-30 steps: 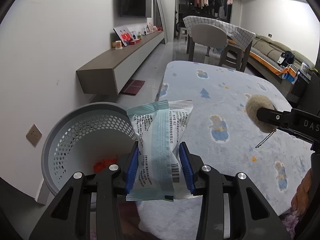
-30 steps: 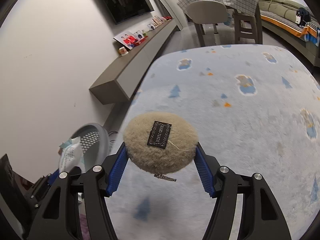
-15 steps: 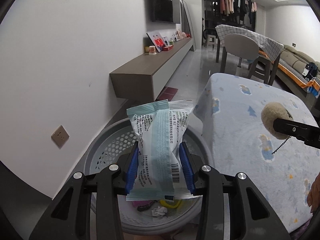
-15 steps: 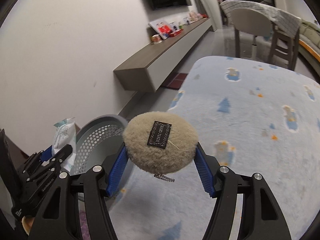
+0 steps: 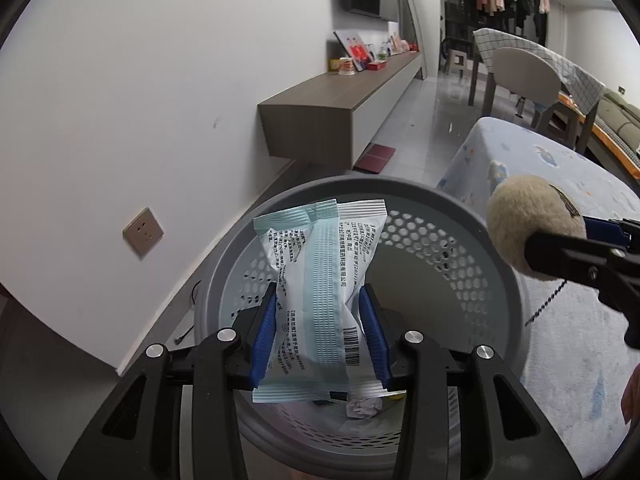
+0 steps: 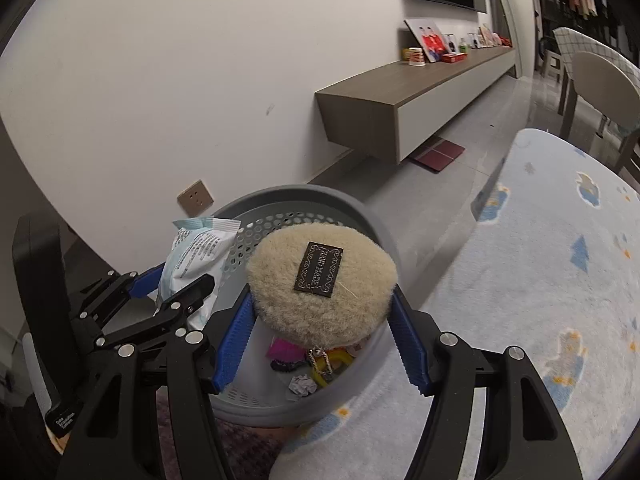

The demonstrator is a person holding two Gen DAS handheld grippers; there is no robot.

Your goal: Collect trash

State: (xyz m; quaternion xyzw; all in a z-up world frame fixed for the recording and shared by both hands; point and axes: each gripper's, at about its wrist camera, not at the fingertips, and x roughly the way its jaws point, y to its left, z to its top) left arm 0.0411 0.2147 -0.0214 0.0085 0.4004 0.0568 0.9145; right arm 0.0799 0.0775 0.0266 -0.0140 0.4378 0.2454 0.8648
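My left gripper (image 5: 320, 320) is shut on a pale blue and white sealed packet (image 5: 320, 292) and holds it upright over the grey perforated trash basket (image 5: 424, 204). My right gripper (image 6: 320, 316) is shut on a round beige fluffy pad (image 6: 320, 284) with a dark label and a small chain, over the basket's (image 6: 360, 212) right side. The pad (image 5: 528, 220) also shows at the right of the left wrist view. The packet (image 6: 196, 256) and left gripper (image 6: 176, 288) show at the left of the right wrist view. Small trash (image 6: 304, 364) lies in the basket's bottom.
A white wall with a socket (image 5: 142, 232) is close on the left. A floating wooden shelf (image 5: 336, 104) runs along it. A pale blue patterned rug (image 6: 560, 280) lies to the right. Dining chairs and a table (image 5: 528, 68) stand beyond.
Both grippers have moved left toward the basket. The packet and the fluffy pad now hang over its opening, still gripped.
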